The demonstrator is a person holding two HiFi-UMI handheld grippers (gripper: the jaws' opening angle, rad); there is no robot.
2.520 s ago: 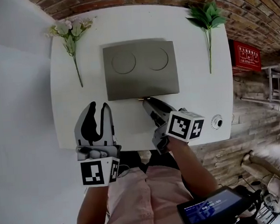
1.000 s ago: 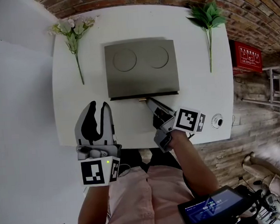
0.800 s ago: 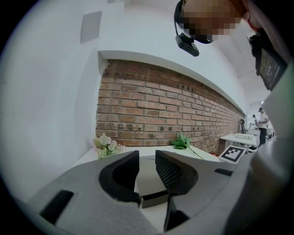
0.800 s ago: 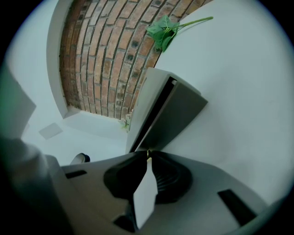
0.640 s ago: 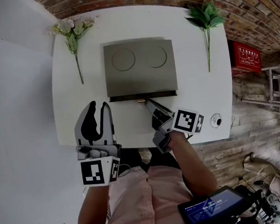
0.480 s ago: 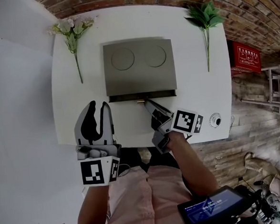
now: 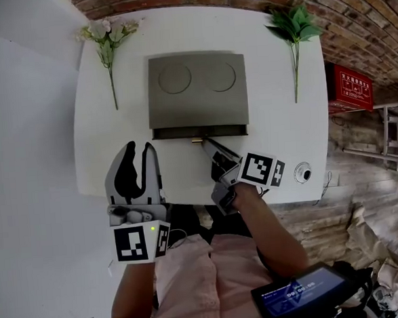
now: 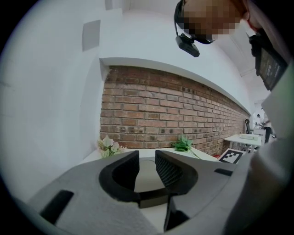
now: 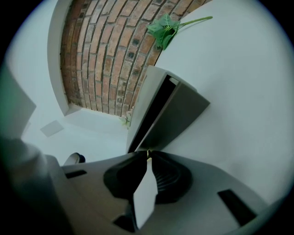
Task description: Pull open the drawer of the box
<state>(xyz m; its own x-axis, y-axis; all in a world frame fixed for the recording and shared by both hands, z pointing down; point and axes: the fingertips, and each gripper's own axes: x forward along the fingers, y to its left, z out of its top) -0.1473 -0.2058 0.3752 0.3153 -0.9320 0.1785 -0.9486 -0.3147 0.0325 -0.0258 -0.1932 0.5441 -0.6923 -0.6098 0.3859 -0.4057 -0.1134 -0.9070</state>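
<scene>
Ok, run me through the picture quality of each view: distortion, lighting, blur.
Head view: even soft light, sharp, the table edges bow outward. Left gripper view: strong fisheye, black corners, the brick wall curves. Right gripper view: same fisheye, the box sharp, the right gripper close up and slightly soft.

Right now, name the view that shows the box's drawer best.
Right gripper view: the drawer sits close up, slightly out, its knob pinched by the right gripper. Head view shows only a dark slit. Left gripper view shows none of it.
</scene>
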